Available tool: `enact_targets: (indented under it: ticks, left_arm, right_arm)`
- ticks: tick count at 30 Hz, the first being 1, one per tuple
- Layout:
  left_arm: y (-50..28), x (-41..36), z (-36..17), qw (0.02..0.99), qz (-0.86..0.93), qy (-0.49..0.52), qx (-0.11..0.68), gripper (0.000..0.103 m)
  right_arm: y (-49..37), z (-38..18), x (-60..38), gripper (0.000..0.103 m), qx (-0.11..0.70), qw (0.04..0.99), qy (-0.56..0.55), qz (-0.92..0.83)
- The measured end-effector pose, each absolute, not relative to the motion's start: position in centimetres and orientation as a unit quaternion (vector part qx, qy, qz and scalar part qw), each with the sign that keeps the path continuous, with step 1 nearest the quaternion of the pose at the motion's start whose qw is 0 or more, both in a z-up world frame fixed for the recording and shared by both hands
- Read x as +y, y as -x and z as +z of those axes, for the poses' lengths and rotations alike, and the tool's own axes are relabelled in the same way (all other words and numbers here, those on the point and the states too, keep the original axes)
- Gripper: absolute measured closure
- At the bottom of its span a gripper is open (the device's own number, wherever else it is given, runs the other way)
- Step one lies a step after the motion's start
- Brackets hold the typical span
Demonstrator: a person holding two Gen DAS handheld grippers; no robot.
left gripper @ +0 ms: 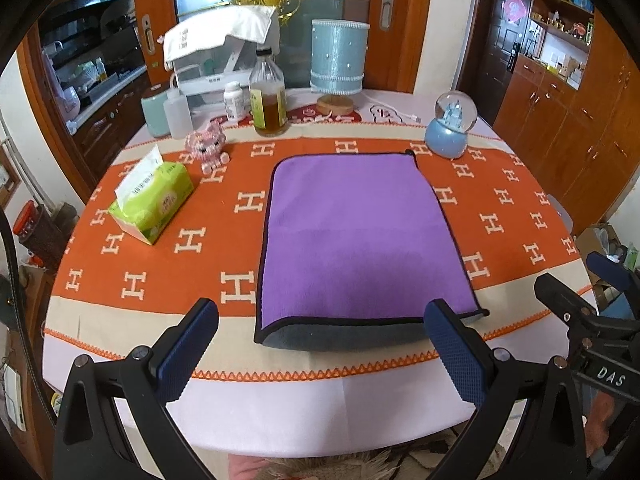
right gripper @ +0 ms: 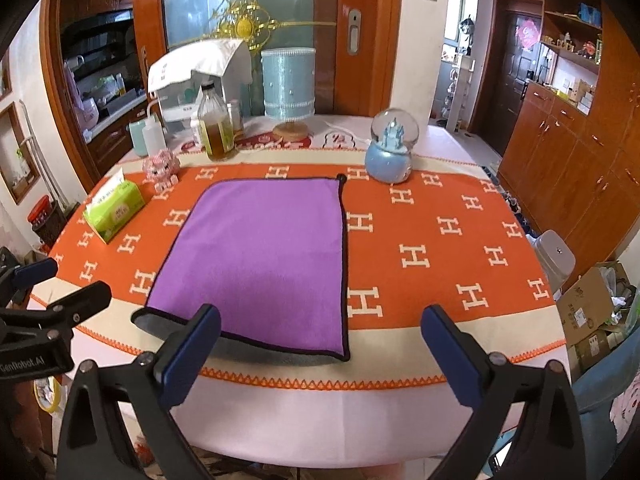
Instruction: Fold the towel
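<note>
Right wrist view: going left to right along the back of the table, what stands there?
Green tissue box → pink toy pig → oil bottle → blue lamp → snow globe.

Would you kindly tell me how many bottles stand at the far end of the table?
3: the glass oil bottle, the small white pill bottle left of it, and the squeeze bottle farther left. Others may be hidden.

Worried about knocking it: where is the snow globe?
The snow globe stands just beyond the purple towel's far right corner, right of the blue lamp.
</note>
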State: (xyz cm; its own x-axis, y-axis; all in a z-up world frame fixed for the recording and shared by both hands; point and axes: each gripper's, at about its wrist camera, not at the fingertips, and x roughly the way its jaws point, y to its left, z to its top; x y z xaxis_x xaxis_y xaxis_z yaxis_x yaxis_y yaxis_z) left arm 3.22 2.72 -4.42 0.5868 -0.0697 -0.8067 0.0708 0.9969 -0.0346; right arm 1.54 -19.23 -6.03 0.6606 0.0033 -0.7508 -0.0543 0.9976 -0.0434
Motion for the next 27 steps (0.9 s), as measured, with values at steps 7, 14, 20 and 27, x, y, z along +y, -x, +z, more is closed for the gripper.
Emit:
enact_targets:
  ticks: [7,14,20,27]
  left_arm:
    - [-5.0,4.2,-7.1,0.879,-0.059,0.024,0.473,0.001]
    - [-6.1,5.8,-9.8,0.875,-0.063,0.013,0.481,0.011]
    - [-6.2,7.0,-12.6,0.872,-0.111,-0.011,0.476,0.011]
    - [-6.6,7.6,-14.7,0.869,-0.167,-0.067,0.462,0.020]
  right_arm:
    - [-2.3,-7.1,-20.0,0.005,0.406,0.913,0.039,0.020]
    - [-3.7,-11.0,-20.2,0.023,0.450,0.890,0.042,0.063]
    - [-4.5,-15.3,-20.2,0.033,0.473,0.865,0.065,0.151]
    - [-4.9,-17.6,-20.5,0.050,0.478,0.846,0.109,0.209]
